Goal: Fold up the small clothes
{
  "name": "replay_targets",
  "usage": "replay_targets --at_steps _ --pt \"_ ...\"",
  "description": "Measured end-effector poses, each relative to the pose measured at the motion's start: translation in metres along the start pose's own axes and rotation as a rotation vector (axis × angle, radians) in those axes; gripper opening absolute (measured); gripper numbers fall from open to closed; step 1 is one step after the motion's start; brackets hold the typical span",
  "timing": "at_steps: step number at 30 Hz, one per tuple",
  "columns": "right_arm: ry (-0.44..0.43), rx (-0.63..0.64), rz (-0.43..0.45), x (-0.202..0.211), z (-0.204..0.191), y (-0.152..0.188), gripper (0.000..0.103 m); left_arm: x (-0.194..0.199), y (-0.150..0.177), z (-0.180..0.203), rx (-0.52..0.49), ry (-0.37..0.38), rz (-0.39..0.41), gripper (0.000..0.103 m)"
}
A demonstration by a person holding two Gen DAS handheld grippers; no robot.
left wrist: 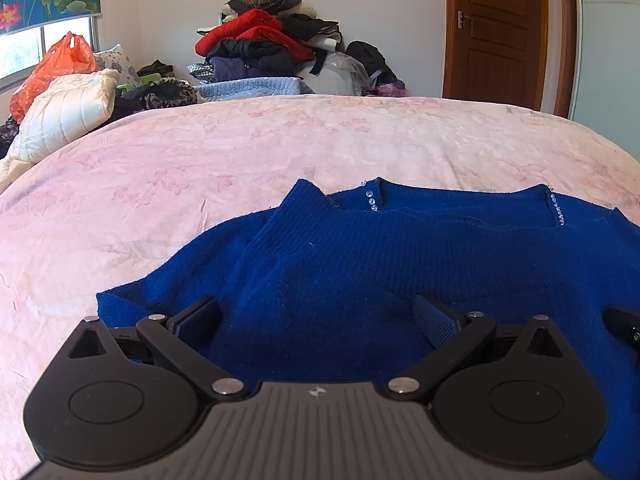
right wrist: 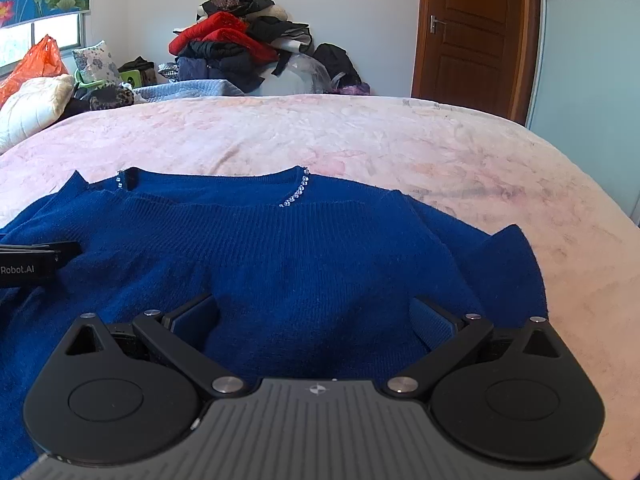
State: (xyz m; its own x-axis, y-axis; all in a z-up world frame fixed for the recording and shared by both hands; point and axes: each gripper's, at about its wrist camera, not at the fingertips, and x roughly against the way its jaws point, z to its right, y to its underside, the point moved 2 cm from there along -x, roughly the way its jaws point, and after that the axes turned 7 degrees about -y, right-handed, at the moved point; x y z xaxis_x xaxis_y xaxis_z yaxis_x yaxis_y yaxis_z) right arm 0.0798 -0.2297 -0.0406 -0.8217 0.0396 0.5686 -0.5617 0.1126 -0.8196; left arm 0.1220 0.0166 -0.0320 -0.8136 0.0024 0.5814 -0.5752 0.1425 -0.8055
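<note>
A royal-blue knit sweater with rhinestone trim at its neckline lies spread on the pink bed cover, both sleeves folded in over the body. My left gripper hovers open over the sweater's lower left part, fingers wide apart with only cloth below them. My right gripper is open too, above the lower right part. In the right wrist view the left gripper's black finger shows at the left edge. A bit of the right gripper shows at the right edge of the left wrist view.
A heap of red and dark clothes rises behind the bed. A white quilted pillow and an orange plastic bag lie far left. A brown door stands at the back right.
</note>
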Motion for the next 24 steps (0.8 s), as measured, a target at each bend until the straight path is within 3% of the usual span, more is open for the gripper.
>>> replay_targets --at_steps 10,14,20,24 --pt "0.027 0.009 0.040 0.012 -0.005 0.002 0.103 0.014 0.000 -0.009 -0.029 0.042 -0.026 0.103" --pt "0.029 0.130 0.109 0.030 -0.026 0.003 0.103 0.029 0.005 -0.021 -0.020 0.055 -0.052 0.103" --pt "-0.088 0.118 0.093 0.044 -0.046 -0.004 0.102 0.037 0.008 -0.051 0.039 0.126 -0.107 0.103" --pt "-0.167 0.110 0.127 0.060 -0.068 -0.002 0.103 0.042 0.009 -0.077 0.085 0.084 -0.101 0.103"
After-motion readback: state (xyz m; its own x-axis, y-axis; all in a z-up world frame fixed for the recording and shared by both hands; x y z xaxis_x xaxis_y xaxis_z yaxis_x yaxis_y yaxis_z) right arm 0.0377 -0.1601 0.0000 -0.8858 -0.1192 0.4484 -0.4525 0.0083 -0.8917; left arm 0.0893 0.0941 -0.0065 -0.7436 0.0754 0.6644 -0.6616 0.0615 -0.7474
